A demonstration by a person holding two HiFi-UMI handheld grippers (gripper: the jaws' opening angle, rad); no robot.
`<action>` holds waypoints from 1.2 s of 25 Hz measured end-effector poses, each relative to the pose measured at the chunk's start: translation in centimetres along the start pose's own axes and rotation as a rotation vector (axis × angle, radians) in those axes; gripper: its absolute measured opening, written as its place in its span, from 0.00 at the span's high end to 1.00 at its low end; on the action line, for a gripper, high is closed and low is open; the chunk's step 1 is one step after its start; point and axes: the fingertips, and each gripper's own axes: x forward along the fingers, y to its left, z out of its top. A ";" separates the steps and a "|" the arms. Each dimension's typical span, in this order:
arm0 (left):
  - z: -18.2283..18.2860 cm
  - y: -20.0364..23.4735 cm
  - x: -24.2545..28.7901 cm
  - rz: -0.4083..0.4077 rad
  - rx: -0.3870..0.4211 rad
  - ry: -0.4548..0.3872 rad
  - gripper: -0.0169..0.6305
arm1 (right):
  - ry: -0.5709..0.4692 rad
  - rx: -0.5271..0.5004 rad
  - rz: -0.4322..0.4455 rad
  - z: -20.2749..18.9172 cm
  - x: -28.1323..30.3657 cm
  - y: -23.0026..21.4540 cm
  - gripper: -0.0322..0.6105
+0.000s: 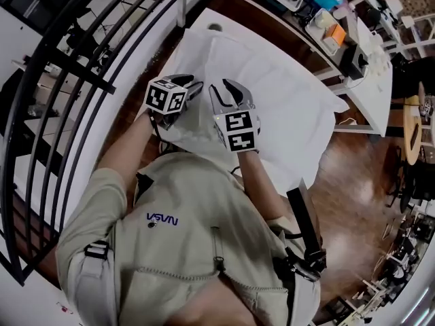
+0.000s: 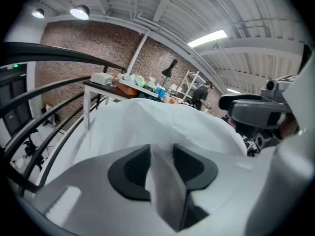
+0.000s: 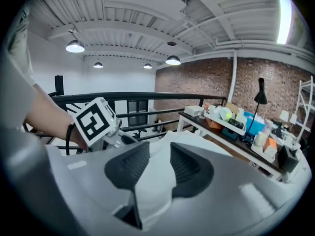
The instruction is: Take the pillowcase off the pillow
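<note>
While the pillow (image 1: 285,107) lies in its white pillowcase (image 1: 204,124) on the white tabletop (image 1: 228,19), the only readable writing is on the person's shirt (image 1: 204,250): blue letters (image 1: 162,219) that spell NASA (upside down from this camera). The marker cube (image 3: 94,121) on each tool bears black-and-white squares, no words.

At the pillow's near end the left hand-held gripper (image 1: 196,87) and the right hand-held gripper (image 1: 228,90) sit side by side. Each has its jaws part-way apart with a fold of pillowcase standing in the gap, loose rather than pinched.

Only the head view shows the whole pillow and the black railing (image 1: 68,80) to its left. Only the right gripper view shows a black desk lamp (image 3: 260,97) beyond the pillow's far end, over a cluttered desk (image 3: 236,124).
</note>
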 end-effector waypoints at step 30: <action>-4.6 -0.3 -9.2 0.031 -0.098 -0.120 0.96 | 0.319 0.019 -0.264 -7.8 -1.9 -10.1 0.94</action>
